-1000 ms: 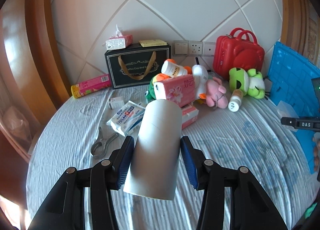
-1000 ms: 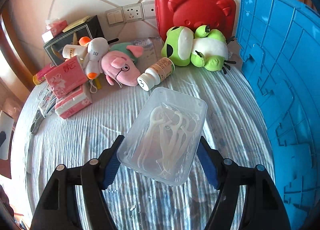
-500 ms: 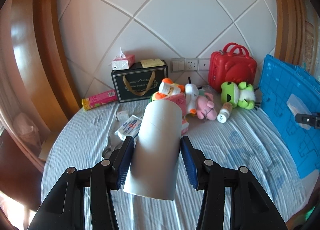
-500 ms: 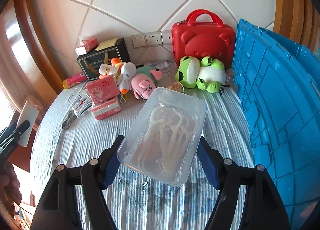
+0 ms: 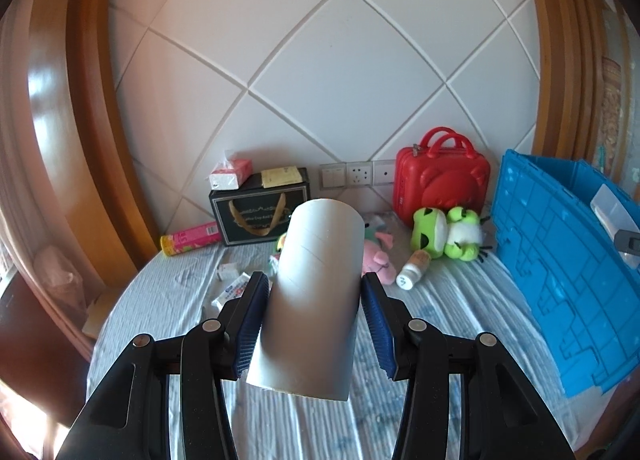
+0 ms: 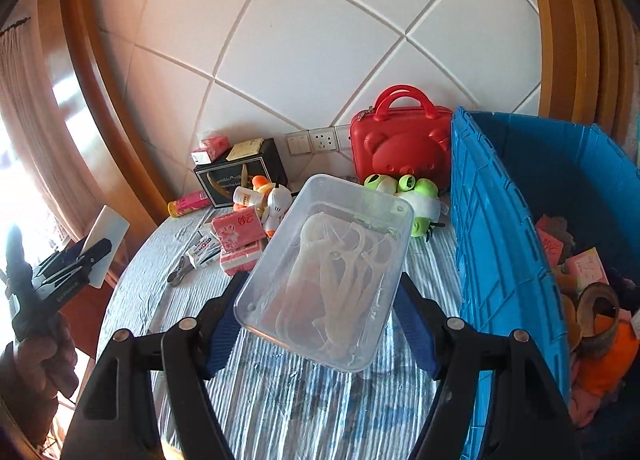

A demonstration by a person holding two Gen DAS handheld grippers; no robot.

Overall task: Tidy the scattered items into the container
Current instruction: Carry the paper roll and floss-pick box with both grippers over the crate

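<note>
Right gripper [image 6: 320,312]: you're pinching the clear floss-pick box [image 6: 326,268], long axis running away from you.
Left gripper [image 5: 314,320]: clamped on the grey tube [image 5: 316,292].
Blue crate [image 6: 500,244]: right of frame, open, already holding items; your right hand is nearer.

- Tools: two — left tool [image 5: 314,318] around one white cardboard tube [image 5: 316,296]; right tool [image 6: 320,324] around one clear floss-pick box [image 6: 328,272].
- Blue crate [image 6: 496,228]: one, right of frame.
- Red bear case [image 6: 400,148]: one.
- Black gift box [image 6: 240,172]: one, centre left.
- Green frog plush [image 5: 448,234]: one.
- Pink tissue packs [image 6: 240,238]: two, stacked.
- White pill bottle [image 5: 412,270]: one.
- Pink tube [image 5: 190,238]: one, lying at left.
</note>
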